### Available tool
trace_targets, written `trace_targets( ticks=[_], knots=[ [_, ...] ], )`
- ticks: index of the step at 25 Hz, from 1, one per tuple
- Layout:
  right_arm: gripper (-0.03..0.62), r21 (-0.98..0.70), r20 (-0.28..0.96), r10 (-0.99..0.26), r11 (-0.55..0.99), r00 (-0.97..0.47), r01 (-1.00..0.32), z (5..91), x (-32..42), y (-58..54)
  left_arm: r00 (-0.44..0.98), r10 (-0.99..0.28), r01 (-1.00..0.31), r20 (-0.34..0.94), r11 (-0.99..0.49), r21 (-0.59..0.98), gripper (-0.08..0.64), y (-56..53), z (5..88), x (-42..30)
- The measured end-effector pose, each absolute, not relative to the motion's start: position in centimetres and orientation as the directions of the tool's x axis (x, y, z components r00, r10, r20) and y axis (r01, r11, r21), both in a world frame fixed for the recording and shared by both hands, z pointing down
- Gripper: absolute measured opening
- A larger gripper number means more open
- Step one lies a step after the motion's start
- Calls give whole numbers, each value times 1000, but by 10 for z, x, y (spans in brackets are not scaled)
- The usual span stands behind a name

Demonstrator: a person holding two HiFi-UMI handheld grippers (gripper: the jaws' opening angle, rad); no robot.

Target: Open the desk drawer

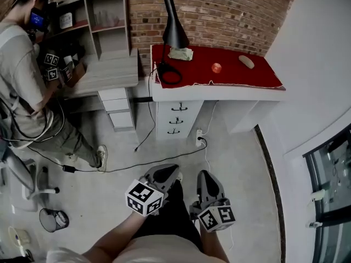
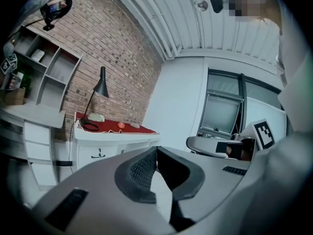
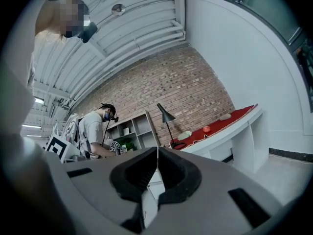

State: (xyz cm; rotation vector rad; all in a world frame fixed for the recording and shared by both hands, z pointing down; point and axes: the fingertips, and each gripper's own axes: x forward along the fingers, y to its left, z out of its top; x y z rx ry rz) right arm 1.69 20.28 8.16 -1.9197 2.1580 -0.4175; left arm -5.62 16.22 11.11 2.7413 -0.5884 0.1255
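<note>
The white desk (image 1: 219,92) stands against the brick wall with a red cloth on top. Under its left end is a drawer unit (image 1: 176,116) with three closed drawers, each with a dark handle. It also shows in the left gripper view as the drawer unit (image 2: 98,154), far off. My left gripper (image 1: 166,173) and right gripper (image 1: 208,181) hang side by side over the floor, well short of the desk. Both are shut with nothing between the jaws, as the left gripper (image 2: 156,149) and right gripper (image 3: 157,150) show in their own views.
On the red cloth stand a black lamp (image 1: 173,23), a green cloth (image 1: 181,53), a red ball (image 1: 216,68) and a grey oval thing (image 1: 247,62). A black cable (image 1: 148,158) crosses the floor. Another person (image 1: 27,86) works at the shelf desk on the left. A bin (image 1: 54,219) stands at lower left.
</note>
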Motion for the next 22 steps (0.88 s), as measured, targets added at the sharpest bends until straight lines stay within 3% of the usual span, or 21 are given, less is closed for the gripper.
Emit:
trace_targets(
  ticks=[22],
  knots=[
    [18, -354, 54, -982, 152, -182, -923, 95, 56, 108, 879, -428, -475, 211, -831, 290, 11, 80, 126, -20]
  ],
)
